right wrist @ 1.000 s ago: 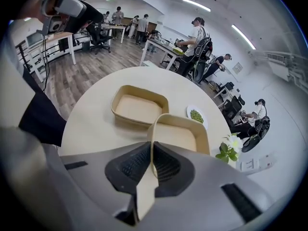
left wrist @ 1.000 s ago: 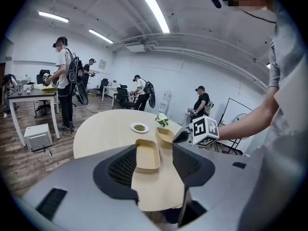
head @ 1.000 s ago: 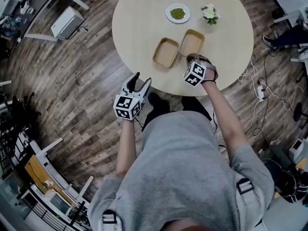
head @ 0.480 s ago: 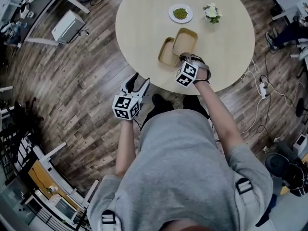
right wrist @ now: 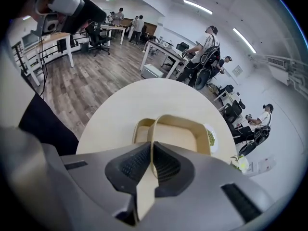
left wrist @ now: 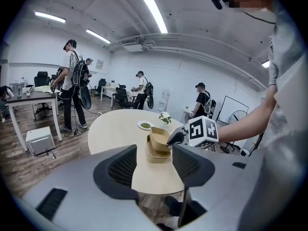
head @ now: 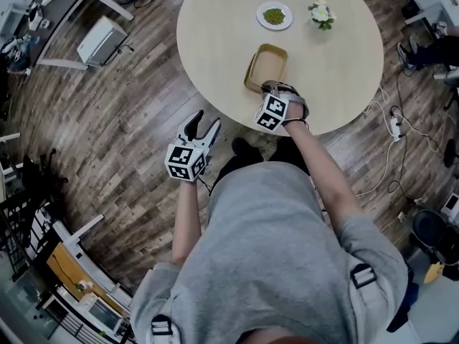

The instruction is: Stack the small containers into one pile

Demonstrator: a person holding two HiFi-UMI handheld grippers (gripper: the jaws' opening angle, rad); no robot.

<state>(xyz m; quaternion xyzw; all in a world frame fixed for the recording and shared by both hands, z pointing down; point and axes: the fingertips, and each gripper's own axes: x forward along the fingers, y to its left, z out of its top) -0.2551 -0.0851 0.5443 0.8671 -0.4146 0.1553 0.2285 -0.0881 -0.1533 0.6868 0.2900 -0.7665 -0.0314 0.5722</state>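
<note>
Right gripper (head: 271,86) clamps near rim of tan rectangular plastic-looking container (head: 269,61) by near edge of table (head: 344,56); probably light, stiff.

Containers (head: 267,64) matt, pulp-like; table (head: 215,20) smooth matt; floor (head: 129,120) wood w/ grain.

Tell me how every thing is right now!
Bottom container: flat on the table.
Top container: tilted, pinched by its rim, over bottom container.
Right gripper: shut on top container.
Left gripper: open, empty.
Plate: holds something green.
Flowers: upright on table.
</note>
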